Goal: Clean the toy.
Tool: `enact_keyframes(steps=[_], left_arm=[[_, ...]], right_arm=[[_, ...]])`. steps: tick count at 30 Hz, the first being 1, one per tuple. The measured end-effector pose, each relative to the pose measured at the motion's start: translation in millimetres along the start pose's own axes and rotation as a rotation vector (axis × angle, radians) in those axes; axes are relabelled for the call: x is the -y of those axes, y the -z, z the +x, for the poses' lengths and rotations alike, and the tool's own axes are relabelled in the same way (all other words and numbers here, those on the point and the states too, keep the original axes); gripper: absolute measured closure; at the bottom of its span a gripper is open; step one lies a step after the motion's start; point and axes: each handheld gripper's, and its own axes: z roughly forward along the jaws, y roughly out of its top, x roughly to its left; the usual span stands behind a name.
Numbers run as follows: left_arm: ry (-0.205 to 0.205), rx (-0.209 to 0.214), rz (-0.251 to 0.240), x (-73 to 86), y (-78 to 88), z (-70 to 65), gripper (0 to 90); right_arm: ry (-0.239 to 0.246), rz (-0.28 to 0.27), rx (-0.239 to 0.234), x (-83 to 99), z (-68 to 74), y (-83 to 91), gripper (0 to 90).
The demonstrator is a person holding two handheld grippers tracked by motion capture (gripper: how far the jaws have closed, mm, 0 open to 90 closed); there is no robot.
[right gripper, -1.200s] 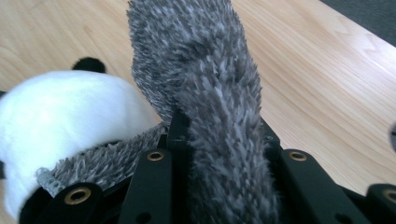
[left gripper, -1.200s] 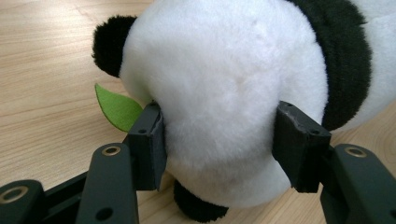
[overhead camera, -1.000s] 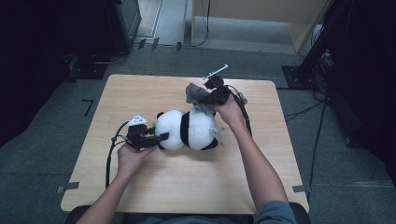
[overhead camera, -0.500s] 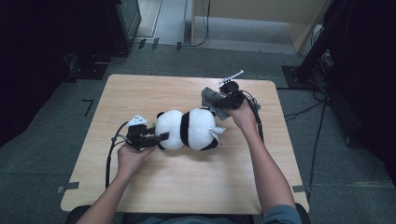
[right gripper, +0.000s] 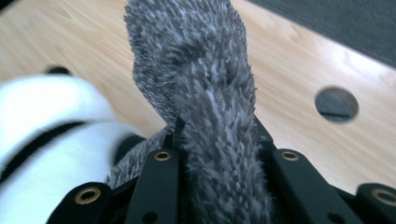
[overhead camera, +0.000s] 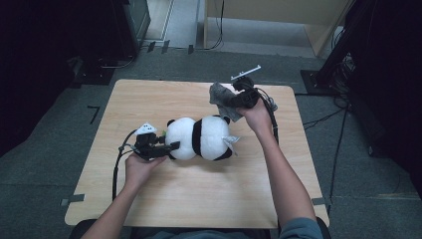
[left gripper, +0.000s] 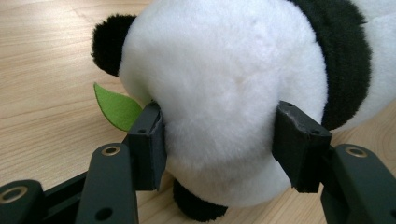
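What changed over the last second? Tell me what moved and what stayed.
The right tongs, clamped on the grey fuzzy cloth, have just been closing further and moved away from the panda plush toward the table's far edge, lifting the cloth. The left tongs stayed gripping the panda's head; the panda lies unmoved.

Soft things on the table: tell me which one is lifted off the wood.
The fuzzy grey cloth, pinched in the right gripper and hanging. The black-and-white plush panda lies on the wooden table.

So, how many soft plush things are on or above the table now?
2. The panda plush lies mid-table, its white end clamped by the left gripper. The grey furry piece is pinched in the right gripper, near the far edge.
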Motion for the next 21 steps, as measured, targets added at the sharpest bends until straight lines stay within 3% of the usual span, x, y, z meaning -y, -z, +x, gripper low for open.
enact_keyframes(steps=[11,21], left_arm=[[-0.002,0.000,-0.001,0.0,0.0,0.2,41.2],[0.000,0.000,-0.001,-0.1,0.0,0.1,41.3]], right_arm=[[0.091,-0.007,-0.043,-40.0,45.9,-4.4,73.0],[0.148,0.026,-0.124,-57.0,93.1,-38.0,73.0]])
